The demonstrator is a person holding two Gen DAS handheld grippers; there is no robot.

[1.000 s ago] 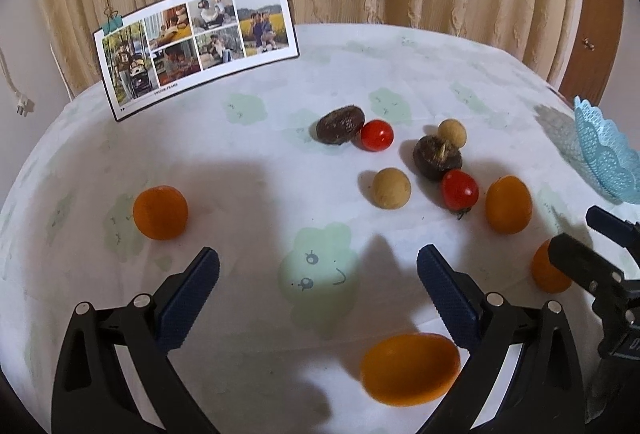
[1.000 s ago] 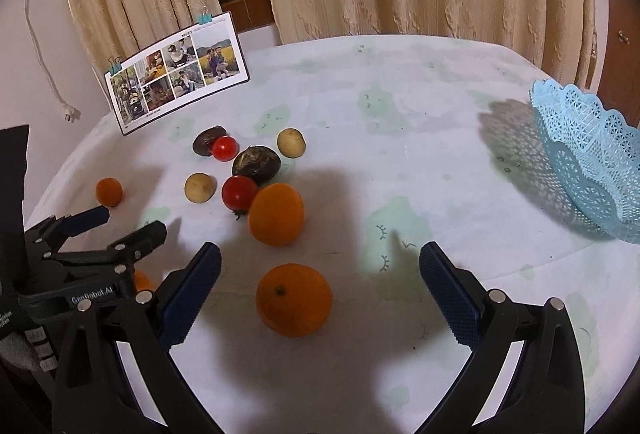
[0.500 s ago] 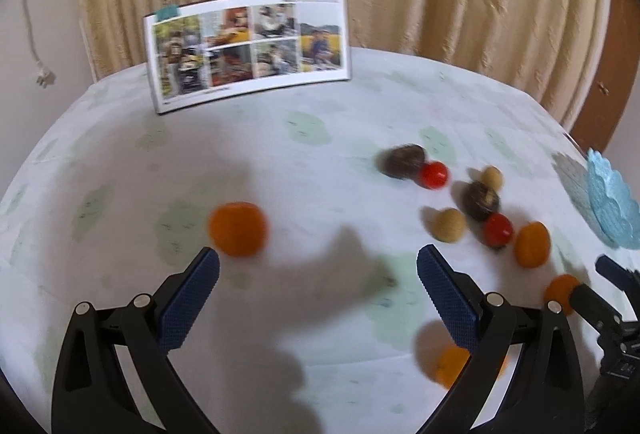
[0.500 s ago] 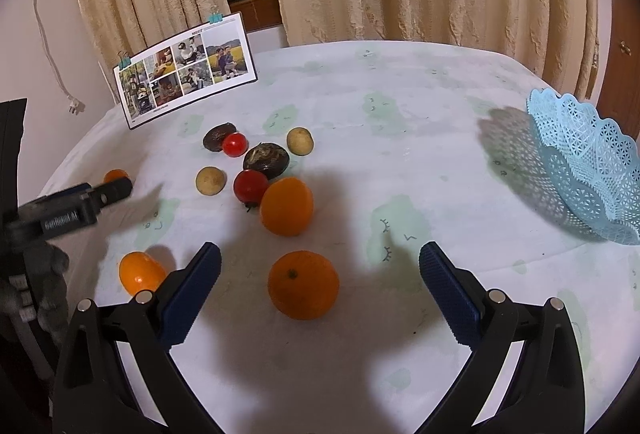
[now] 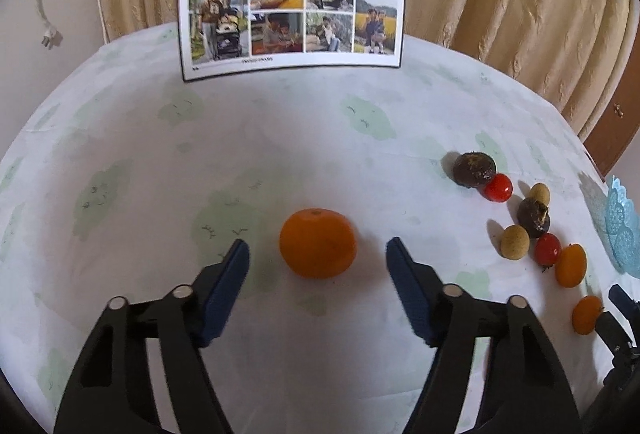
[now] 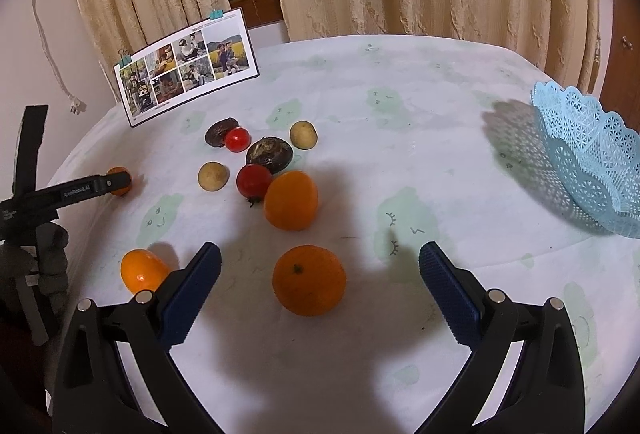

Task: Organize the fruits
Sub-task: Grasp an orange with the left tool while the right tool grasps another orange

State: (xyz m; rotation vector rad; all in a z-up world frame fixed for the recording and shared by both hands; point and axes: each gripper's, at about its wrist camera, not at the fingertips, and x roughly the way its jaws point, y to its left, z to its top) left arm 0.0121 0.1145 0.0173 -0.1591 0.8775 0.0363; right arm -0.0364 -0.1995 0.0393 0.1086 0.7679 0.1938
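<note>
My left gripper [image 5: 318,258] is open, with a lone orange [image 5: 317,243] on the tablecloth just between and ahead of its fingertips, untouched. My right gripper [image 6: 320,266] is open, with another orange [image 6: 309,279] between its fingertips, untouched. Beyond it lie a larger orange [image 6: 291,199], two red tomatoes [image 6: 253,181] [image 6: 237,139], two dark brown fruits [image 6: 269,153], two tan round fruits [image 6: 213,175] and a small orange [image 6: 143,271] at the left. The left gripper shows in the right wrist view [image 6: 116,181] by the lone orange.
A light blue lace basket [image 6: 592,157] stands at the table's right edge. A photo card [image 5: 291,19] held by clips stands at the back. Curtains hang behind the round table [image 5: 120,137].
My left gripper has swung left, away from the fruit cluster, and closed in on the lone orange, now centred between its fingers. My right gripper has eased slightly toward its orange.
</note>
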